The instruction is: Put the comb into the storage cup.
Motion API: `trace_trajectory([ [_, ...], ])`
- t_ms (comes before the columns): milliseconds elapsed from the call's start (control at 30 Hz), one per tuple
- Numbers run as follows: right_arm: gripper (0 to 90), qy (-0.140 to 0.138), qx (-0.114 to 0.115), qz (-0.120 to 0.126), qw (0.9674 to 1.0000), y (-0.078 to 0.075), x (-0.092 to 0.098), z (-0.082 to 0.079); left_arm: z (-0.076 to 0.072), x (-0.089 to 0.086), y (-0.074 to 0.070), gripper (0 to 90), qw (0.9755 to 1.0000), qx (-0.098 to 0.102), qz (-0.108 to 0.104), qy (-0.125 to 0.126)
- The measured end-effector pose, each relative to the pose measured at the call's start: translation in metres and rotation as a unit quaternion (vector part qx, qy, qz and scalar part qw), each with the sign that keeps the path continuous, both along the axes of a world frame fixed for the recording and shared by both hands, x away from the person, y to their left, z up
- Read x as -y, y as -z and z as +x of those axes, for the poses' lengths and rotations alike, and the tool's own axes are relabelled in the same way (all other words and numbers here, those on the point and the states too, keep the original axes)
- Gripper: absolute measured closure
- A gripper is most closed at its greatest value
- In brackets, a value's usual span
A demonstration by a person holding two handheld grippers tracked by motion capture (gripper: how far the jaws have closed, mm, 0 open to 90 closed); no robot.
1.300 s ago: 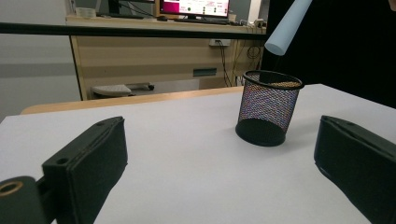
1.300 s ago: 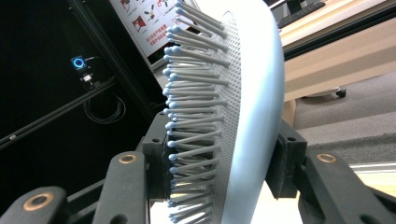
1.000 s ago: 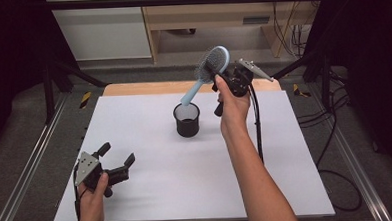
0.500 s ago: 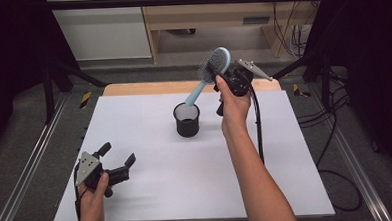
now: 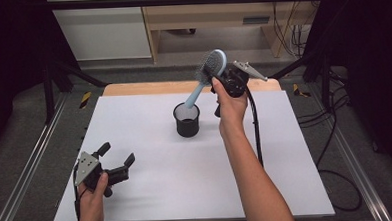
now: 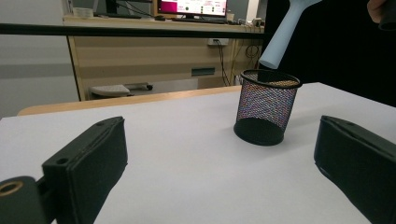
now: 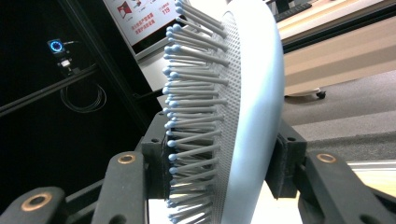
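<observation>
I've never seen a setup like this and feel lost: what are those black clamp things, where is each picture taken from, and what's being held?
They are hand-held two-jaw grippers; a person holds one in each hand. The high view looks down on a white table. The other two pictures come from cameras riding on each gripper. The right gripper clamps the head of a light blue hairbrush, handle pointing down above a black mesh cup. The left gripper is open and holds nothing.

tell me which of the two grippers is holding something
The right gripper, raised beyond the mesh cup, clamps the blue hairbrush. The left gripper is open.
</observation>
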State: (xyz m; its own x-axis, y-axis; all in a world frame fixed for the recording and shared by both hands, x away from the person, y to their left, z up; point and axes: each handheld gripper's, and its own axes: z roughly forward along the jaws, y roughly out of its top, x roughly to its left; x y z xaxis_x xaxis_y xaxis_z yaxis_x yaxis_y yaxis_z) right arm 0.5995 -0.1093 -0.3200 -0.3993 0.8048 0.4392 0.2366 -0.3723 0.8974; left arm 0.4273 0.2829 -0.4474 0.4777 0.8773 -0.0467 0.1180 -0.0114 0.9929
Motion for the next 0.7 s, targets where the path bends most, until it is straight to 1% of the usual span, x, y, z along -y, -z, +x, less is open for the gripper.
trace_trajectory([
  [433,51.6,-0.002,-0.002,-0.013,0.9999,0.003,-0.006,0.001,0.0,-0.001,0.0,2.9,1.0,0.001,-0.002,-0.002],
  [567,51.5,-0.007,-0.004,-0.027,0.9996,0.006,-0.01,-0.001,0.0,-0.002,0.0,2.9,1.0,0.0,-0.003,-0.002],
  [667,51.5,-0.009,-0.004,-0.028,0.9996,0.007,-0.011,-0.001,0.0,-0.001,0.0,2.9,1.0,0.0,-0.002,-0.002],
  [700,51.5,-0.01,-0.005,-0.033,0.9994,0.008,-0.012,-0.002,0.0,-0.001,0.0,2.9,1.0,0.0,-0.001,-0.002],
])
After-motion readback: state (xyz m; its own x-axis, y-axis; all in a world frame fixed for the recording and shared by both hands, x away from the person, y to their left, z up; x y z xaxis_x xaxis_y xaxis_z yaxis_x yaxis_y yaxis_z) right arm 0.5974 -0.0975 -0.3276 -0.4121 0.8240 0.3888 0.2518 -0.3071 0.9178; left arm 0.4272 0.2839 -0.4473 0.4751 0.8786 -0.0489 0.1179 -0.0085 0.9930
